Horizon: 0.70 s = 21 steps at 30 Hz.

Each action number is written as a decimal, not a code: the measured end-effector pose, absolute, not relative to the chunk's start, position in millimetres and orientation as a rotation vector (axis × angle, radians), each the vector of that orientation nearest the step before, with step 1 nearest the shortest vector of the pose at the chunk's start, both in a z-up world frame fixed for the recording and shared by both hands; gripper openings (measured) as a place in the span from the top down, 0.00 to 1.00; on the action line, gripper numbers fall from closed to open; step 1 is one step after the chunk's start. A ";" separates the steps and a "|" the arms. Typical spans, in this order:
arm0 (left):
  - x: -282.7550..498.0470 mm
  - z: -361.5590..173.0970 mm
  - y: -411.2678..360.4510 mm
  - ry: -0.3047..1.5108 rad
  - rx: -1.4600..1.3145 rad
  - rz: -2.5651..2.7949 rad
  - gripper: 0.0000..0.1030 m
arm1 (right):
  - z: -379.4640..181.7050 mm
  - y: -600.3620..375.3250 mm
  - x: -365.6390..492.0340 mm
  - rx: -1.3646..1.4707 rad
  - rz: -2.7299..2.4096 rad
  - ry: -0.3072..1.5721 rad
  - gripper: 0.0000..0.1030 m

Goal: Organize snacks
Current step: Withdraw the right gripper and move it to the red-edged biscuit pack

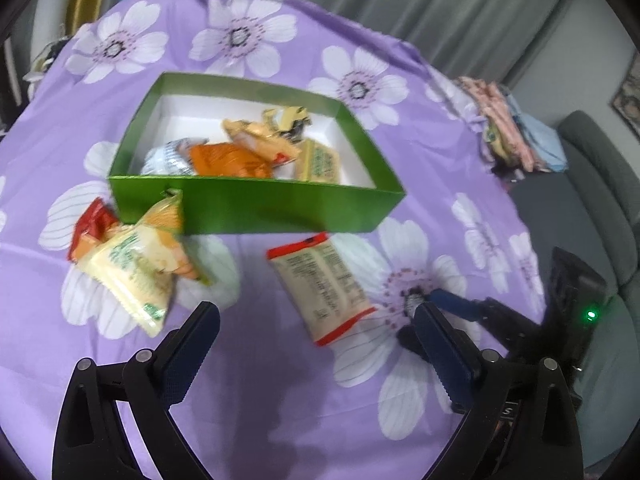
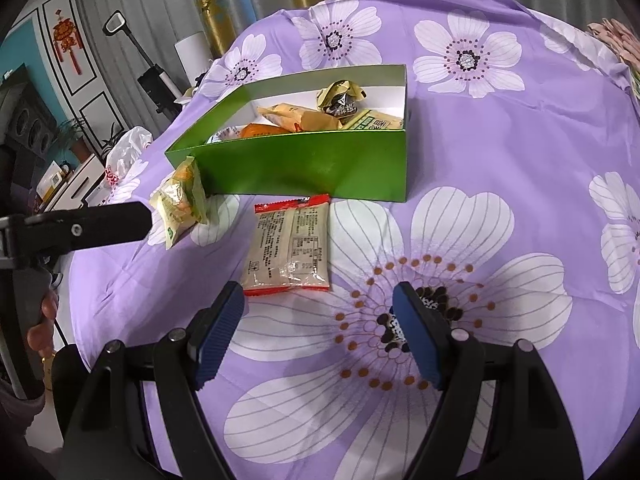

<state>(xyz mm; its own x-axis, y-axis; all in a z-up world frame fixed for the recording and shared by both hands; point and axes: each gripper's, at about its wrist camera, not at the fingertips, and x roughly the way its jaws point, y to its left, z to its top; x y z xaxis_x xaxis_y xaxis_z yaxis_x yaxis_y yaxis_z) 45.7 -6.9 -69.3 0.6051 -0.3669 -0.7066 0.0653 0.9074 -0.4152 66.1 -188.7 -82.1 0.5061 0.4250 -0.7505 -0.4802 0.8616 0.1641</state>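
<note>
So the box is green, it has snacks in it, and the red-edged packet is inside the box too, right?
Not quite. The green box does hold snacks, but the red-edged packet is not inside it; it lies outside on the purple flowered cloth, just in front of the box. The right wrist view shows it clearly.

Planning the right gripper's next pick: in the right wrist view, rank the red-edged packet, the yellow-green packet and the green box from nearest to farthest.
1. Red-edged packet: just ahead of the right gripper.
2. Yellow-green packet: farther left, leaning against the box corner.
3. Green box: behind both.
</note>
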 end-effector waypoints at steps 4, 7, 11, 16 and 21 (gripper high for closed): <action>53.5 -81.8 -10.4 0.980 -0.395 -0.340 0.05 | -84.1 -190.1 67.6 -0.060 0.557 0.888 0.24; 59.0 -91.9 -14.1 1.038 -0.309 -0.253 0.05 | -88.3 -192.0 69.4 -0.058 0.559 0.898 0.24; 62.0 -102.9 -15.9 1.064 -0.321 -0.253 0.05 | -96.0 -192.9 72.6 -0.049 0.570 0.915 0.24; 67.7 -106.8 -18.8 1.059 -0.309 -0.242 0.05 | -103.3 -187.6 77.3 -0.060 0.595 0.930 0.24; 76.2 -109.4 -28.3 1.048 -0.302 -0.268 0.05 | -109.5 -175.4 83.8 -0.083 0.635 0.944 0.25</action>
